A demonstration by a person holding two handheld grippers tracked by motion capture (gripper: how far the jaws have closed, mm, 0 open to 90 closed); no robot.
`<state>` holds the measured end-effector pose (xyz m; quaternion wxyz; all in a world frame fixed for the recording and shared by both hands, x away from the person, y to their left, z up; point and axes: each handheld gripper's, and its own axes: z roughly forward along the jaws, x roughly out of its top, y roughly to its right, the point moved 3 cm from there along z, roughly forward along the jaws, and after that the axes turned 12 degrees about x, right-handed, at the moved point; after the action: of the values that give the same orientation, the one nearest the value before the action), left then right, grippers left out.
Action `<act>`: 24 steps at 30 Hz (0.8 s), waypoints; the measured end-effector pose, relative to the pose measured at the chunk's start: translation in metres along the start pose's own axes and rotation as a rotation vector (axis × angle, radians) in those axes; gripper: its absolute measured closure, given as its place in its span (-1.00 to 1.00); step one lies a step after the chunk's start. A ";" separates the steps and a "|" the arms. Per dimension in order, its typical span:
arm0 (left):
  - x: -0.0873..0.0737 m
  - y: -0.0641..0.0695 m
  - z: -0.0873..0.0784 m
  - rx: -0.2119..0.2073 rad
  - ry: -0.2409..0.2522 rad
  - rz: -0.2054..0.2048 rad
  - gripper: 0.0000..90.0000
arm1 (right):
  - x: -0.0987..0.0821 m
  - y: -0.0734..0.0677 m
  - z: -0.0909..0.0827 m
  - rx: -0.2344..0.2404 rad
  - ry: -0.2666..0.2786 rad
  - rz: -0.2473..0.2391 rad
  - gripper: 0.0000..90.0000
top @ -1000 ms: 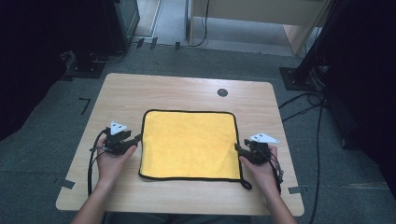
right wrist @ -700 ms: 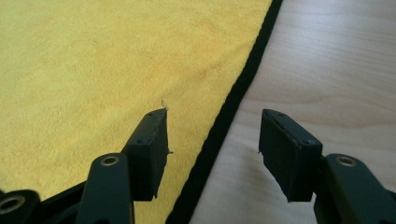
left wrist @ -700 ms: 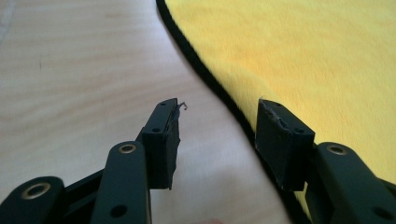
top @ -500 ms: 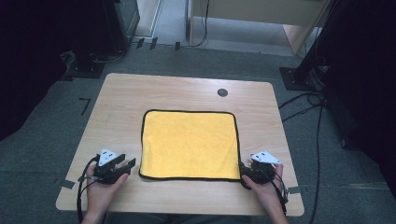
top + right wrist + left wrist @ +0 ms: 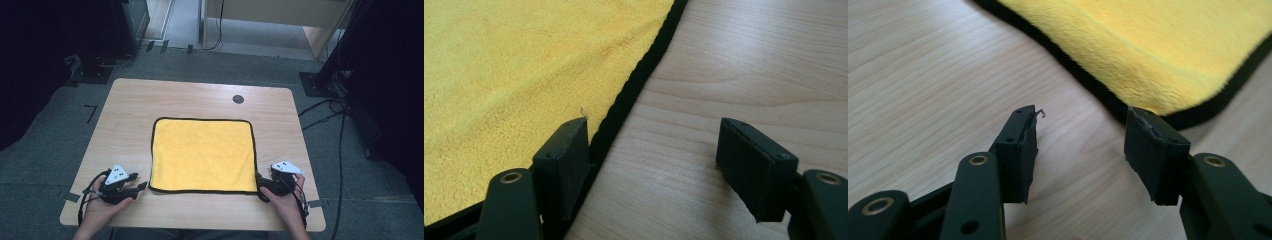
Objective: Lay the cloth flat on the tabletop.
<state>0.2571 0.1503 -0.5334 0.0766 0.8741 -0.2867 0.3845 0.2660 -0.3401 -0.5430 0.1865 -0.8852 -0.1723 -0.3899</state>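
We see a yellow cloth (image 5: 202,155) with a black hem lying flat on a light wooden table (image 5: 200,97), and we place everything else by that cloth. Our left gripper (image 5: 141,187) rests on the wood just off the cloth's near left corner, held in our left hand (image 5: 102,202). In the left gripper view its two black jaws stand apart with bare wood between them; they have just been opening a little further, and they hold nothing. The cloth's (image 5: 1148,45) corner lies just beyond the tip of one jaw; we cannot tell whether they touch.

Our right gripper (image 5: 260,187) sits at the cloth's near right corner, in our right hand (image 5: 282,200). In the right gripper view its jaws are well apart and have just been opening. One jaw is over the cloth's (image 5: 514,75) black hem, the other over bare wood. They grip nothing.

A small dark round disc (image 5: 238,99) is set in the table beyond the cloth's far edge.
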 end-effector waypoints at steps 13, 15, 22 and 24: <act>0.014 0.005 -0.001 0.026 0.036 -0.131 -0.01 | 0.000 0.000 0.000 0.002 0.000 0.000 -0.36; 0.016 0.012 0.004 0.062 0.025 -0.135 -0.04 | 0.000 0.000 0.001 0.003 0.001 -0.004 -0.36; 0.017 0.024 0.012 0.165 -0.056 -0.086 -0.05 | 0.000 0.000 0.001 0.004 0.002 -0.002 -0.36; 0.017 0.021 0.008 0.175 -0.091 -0.056 -0.04 | 0.000 0.000 0.001 0.004 0.001 -0.002 -0.36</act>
<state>0.2592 0.1223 -0.5288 -0.0024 0.9017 -0.2305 0.3658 0.2667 -0.3401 -0.5431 0.1879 -0.8843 -0.1740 -0.3903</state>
